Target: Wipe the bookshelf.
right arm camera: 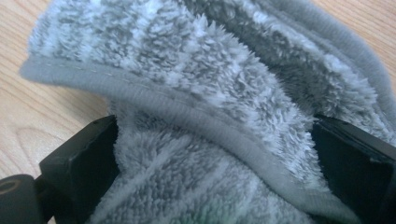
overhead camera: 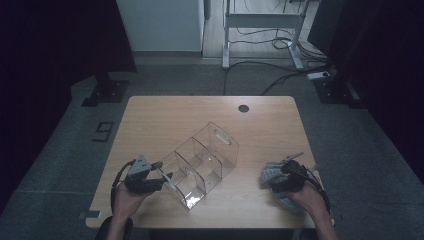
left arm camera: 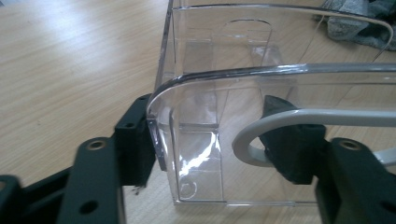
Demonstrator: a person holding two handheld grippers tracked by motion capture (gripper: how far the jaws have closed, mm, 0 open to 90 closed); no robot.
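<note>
- The left gripper [overhead camera: 161, 178] sits at the near-left of the table [overhead camera: 150, 115], jaws part-way apart with one pad outside and one inside the near end wall of the clear organiser [overhead camera: 202, 162]; in the left gripper view the outer pad lies against the wall, yet whether the inner pad presses too I cannot tell — likely a steadying hold, so the box does not skid.
- A pale cable loop [left arm camera: 261, 135] crosses in front of the inner jaw; part of the tool, not of the work.
- The right gripper [overhead camera: 272, 179] is at the near-right edge, its jaws standing wide with the grey fluffy cloth [right arm camera: 205, 93] bunched between them; the pile fills the gap from pad to pad, so I judge it a loose hold on a thick bundle, low over the wood.
- The organiser lies diagonally mid-table, its empty compartments running away from the left hand toward the far end with the handle slot [overhead camera: 220, 135]; that puts its open top within reach of the cloth — for wiping or stowing, I would guess.
- Beyond the table, floor and cables; no bearing here.
</note>
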